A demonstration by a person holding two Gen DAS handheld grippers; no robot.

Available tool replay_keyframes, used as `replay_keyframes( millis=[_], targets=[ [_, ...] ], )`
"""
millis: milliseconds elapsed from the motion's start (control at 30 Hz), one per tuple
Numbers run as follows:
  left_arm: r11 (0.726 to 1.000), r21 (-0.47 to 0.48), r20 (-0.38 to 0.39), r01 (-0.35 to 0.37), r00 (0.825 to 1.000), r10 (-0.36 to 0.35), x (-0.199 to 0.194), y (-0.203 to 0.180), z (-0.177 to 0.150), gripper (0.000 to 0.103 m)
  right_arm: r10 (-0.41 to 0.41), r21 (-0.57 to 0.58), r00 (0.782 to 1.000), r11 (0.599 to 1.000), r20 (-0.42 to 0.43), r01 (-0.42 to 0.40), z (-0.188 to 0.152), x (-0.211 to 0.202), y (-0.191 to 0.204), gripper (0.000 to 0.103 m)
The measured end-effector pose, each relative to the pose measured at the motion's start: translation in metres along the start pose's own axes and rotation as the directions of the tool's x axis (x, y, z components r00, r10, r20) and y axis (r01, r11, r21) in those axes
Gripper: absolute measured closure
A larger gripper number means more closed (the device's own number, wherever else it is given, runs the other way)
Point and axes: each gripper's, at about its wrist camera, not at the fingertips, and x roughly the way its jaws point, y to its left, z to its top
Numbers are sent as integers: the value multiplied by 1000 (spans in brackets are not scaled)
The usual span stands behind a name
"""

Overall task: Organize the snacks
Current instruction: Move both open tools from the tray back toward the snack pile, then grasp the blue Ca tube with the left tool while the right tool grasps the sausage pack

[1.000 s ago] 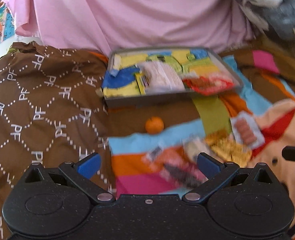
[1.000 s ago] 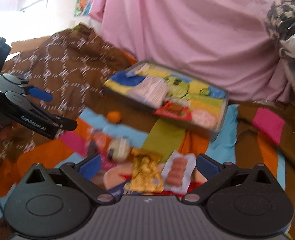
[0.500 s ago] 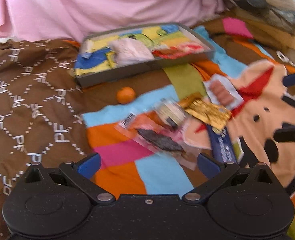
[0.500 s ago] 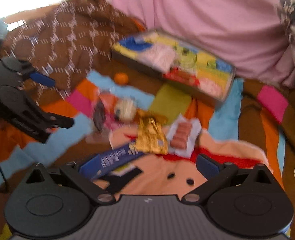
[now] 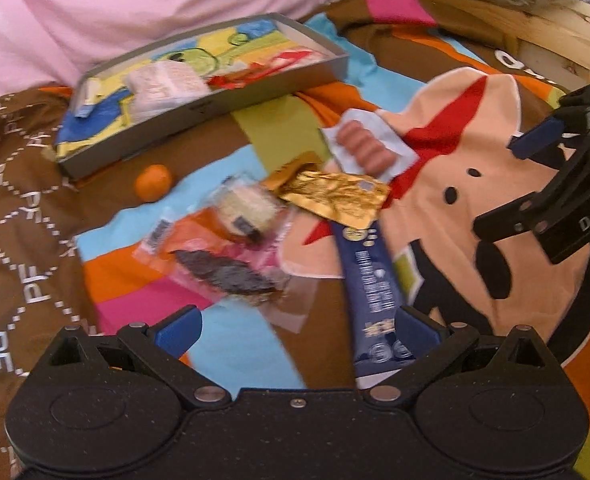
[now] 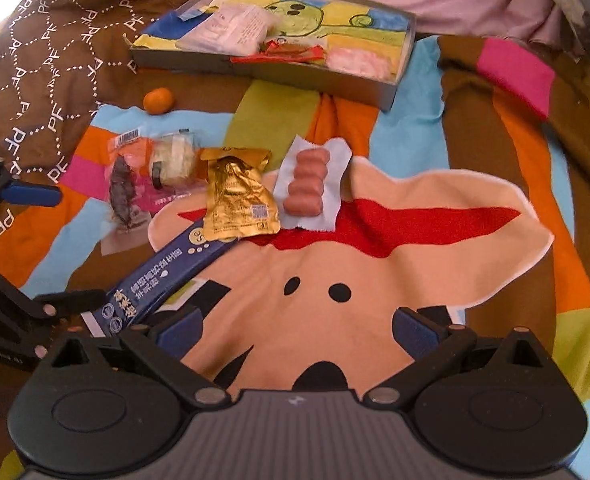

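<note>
Snacks lie loose on a colourful blanket [image 6: 395, 248] ahead of both tongs. Nearest, the left gripper [image 5: 297, 326] and the right gripper [image 6: 299, 326] each hover with jaws spread apart, holding nothing. A long blue packet [image 6: 163, 276] runs slantwise, its near end just beside the left gripper's right finger. Beyond it, a gold foil pouch [image 6: 237, 196] overlaps the packet's far end. Beside the pouch sit a clear pack of sausages [image 6: 309, 182], a pale wrapped snack [image 6: 173, 156] and a pink wrapper with a dark piece [image 6: 125, 188]. Farther off, a small orange [image 6: 158, 100] rests alone. Farthest, a grey tray [image 6: 255, 68] holds several more packets, with pink cloth [image 5: 95, 12] behind.
</note>
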Motion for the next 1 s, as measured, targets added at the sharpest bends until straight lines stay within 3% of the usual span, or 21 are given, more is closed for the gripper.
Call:
replay_keyframes(
  millis=[267, 433, 567, 700, 933, 1000],
  targets=[
    [992, 61, -89, 109, 991, -103, 27, -22, 12, 2, 143, -39, 987, 989, 68, -140, 9, 9, -10, 0],
    [989, 37, -145, 145, 980, -139, 46, -25, 20, 5, 195, -97, 974, 978, 115, -184, 31, 27, -24, 0],
    [986, 37, -157, 162, 975, -155, 57, -30, 31, 9, 229, -25, 967, 973, 112, -228, 52, 48, -39, 4],
    [985, 40, -153, 170, 975, -162, 60, -31, 36, 17, 248, 65, 965, 965, 86, -254, 67, 67, -51, 14],
    [982, -19, -153, 190, 970, -191, 61, -19, 39, 40, 242, 121, 968, 961, 68, -249, 76, 91, -59, 22],
    [980, -42, -155, 194, 968, -199, 62, -15, 39, 45, 243, 134, 967, 959, 73, -251, 78, 95, -60, 29]
  ],
)
